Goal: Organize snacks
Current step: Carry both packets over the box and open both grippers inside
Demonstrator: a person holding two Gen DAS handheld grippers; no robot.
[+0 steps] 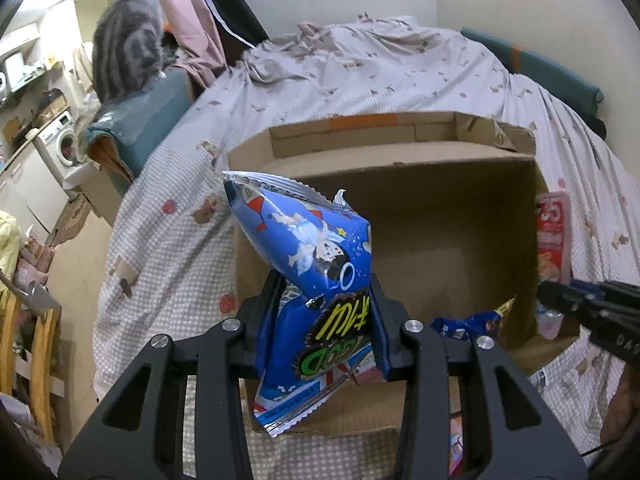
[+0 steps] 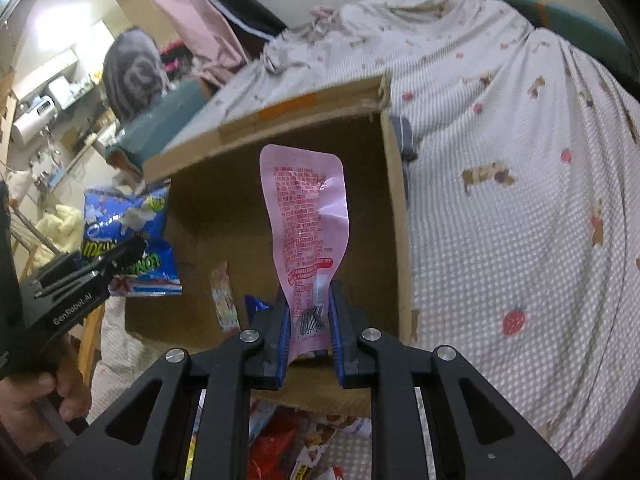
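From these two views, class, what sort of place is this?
Probably a small lived-in flat: a bed under a patterned sheet holds the cardboard box, with a washing machine and a cat behind.

Left gripper (image 1: 322, 308): jaws closed on a blue snack bag (image 1: 316, 280), pads pressing its lower half from both sides, bag standing upward and tilted left between the fingers. Seen from the right wrist view at far left (image 2: 120, 258), angled up and to the right, body gripped from below by a bare hand (image 2: 36, 400).

Right gripper (image 2: 308, 312): jaws closed on a pink pouch (image 2: 308, 224), blue pads (image 2: 285, 332) clamping its bottom end, pouch rising upright above the fingertips. Seen from the left wrist view at the right edge (image 1: 580, 308), pointing left, fingertips level with those of the left gripper.
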